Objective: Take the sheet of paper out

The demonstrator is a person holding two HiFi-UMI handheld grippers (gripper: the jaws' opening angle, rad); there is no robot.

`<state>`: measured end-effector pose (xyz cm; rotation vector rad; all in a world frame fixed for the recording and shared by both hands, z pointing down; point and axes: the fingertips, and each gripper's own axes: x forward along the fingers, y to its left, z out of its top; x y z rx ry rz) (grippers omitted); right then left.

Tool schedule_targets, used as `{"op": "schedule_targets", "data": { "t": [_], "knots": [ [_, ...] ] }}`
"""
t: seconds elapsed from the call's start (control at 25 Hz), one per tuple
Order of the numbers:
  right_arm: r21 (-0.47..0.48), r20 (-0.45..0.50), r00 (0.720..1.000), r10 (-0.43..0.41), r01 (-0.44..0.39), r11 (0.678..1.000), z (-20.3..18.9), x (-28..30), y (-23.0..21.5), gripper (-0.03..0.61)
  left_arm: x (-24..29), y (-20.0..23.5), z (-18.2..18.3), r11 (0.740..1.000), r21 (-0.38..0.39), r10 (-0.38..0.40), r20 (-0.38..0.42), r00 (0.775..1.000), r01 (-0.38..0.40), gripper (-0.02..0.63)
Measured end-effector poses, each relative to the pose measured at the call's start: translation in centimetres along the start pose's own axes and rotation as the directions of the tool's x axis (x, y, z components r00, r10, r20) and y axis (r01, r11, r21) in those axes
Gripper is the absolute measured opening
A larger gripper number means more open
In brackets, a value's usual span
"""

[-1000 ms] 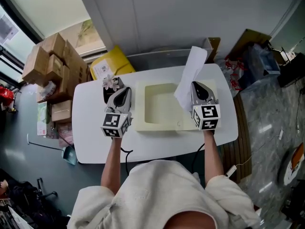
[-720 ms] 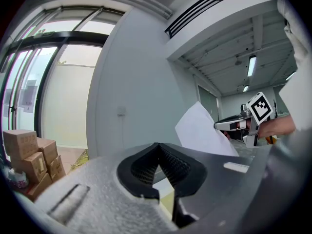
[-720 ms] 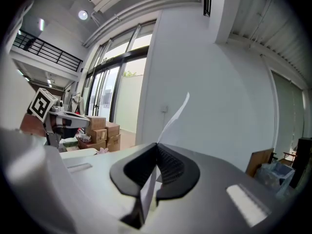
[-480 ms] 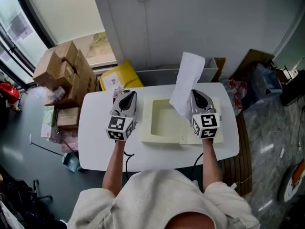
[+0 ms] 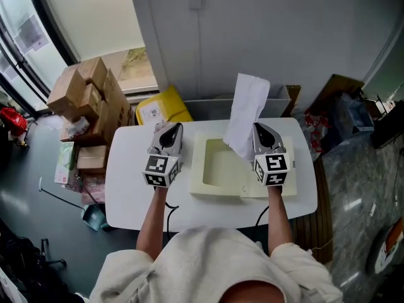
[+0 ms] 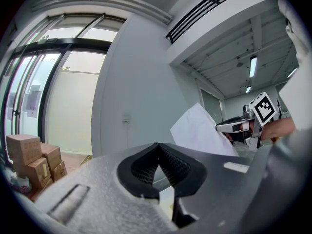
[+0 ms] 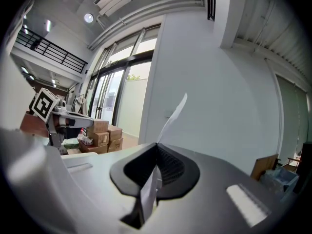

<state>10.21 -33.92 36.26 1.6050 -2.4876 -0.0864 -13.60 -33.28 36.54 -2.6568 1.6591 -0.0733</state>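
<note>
Since a second ago both grippers have risen. In the head view the white sheet of paper [image 5: 246,109] stands above the cream rectangular tray [image 5: 218,169] toward the white table's [image 5: 126,175] right edge. In its own view the left gripper [image 6: 157,148] is pressed together, empty. In the right gripper view, the right gripper [image 7: 156,149] pinches the sheet's lower edge.

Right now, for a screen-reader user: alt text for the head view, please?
The right gripper holds a white sheet of paper upright above a cream tray on a white table. The left gripper hovers empty beside the tray.
</note>
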Motion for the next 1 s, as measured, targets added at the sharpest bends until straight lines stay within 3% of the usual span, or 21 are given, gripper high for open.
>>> {"op": "schedule_targets", "data": {
  "t": [1.0],
  "knots": [
    [0.007, -0.021, 1.000, 0.003, -0.003, 1.000, -0.9, 1.4, 0.5, 0.002, 0.6, 1.1, -0.8, 1.000, -0.008, -0.003, -0.010, 1.000, 0.003, 0.002]
  ]
}}
